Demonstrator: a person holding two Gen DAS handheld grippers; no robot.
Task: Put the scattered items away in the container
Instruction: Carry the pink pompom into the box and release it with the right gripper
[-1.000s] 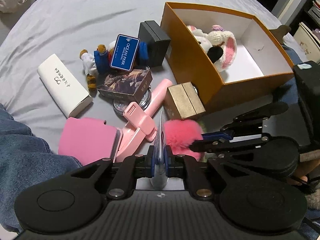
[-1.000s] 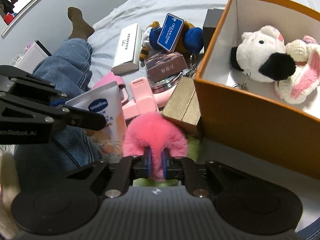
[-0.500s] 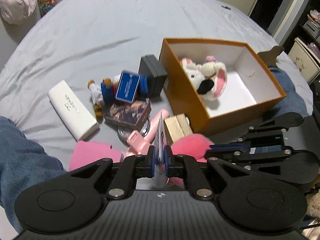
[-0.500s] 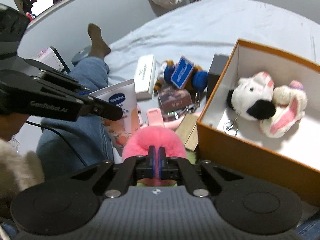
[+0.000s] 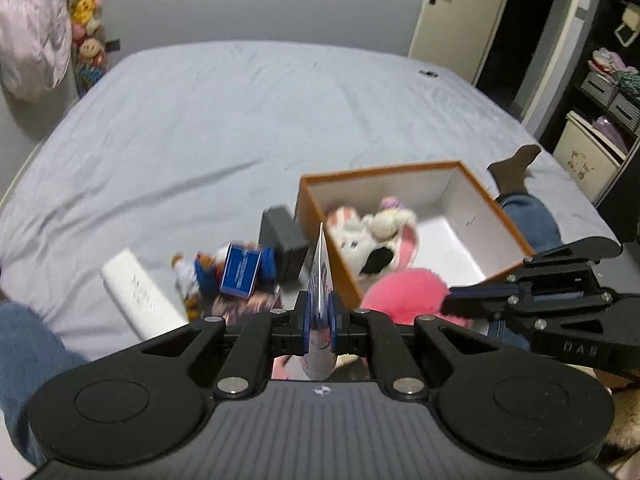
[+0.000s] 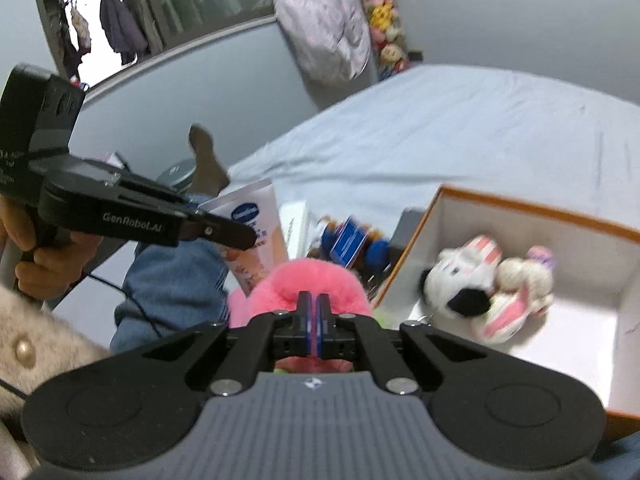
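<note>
Your left gripper [image 5: 320, 320] has its jaws closed on a Vaseline lotion tube [image 6: 256, 240], which from the left wrist view shows edge-on as a thin flattened blade rising between the blue pads [image 5: 306, 322]. Your right gripper [image 6: 313, 320] has its jaws pinched narrow on a fluffy pink pompom [image 6: 308, 284], the fur bulging out on both sides of them. Both held items hang above the bed [image 5: 224, 128], on the near side of the orange box [image 5: 316, 216], and the pompom sits just right of the tube in the left wrist view. The box stands open on the grey sheet with white inner walls, and 2 plush toys lie together in its left part: a white plush with a black patch [image 6: 460, 284] and a cream and pink crocheted bunny [image 6: 524, 280], touching each other. The right part of the box floor is bare white. Left of the box, on the bed, a dark grey box [image 5: 282, 240] stands just beside its wall, then a small doll with a blue card [image 5: 240, 272] on it, and farther left a long white case [image 5: 138, 294]. A patterned flat box [image 5: 244, 306] lies near the doll, partly hidden by your left gripper. Your jeans-clad leg [image 6: 176, 280] rests at the left in the right wrist view.
</note>
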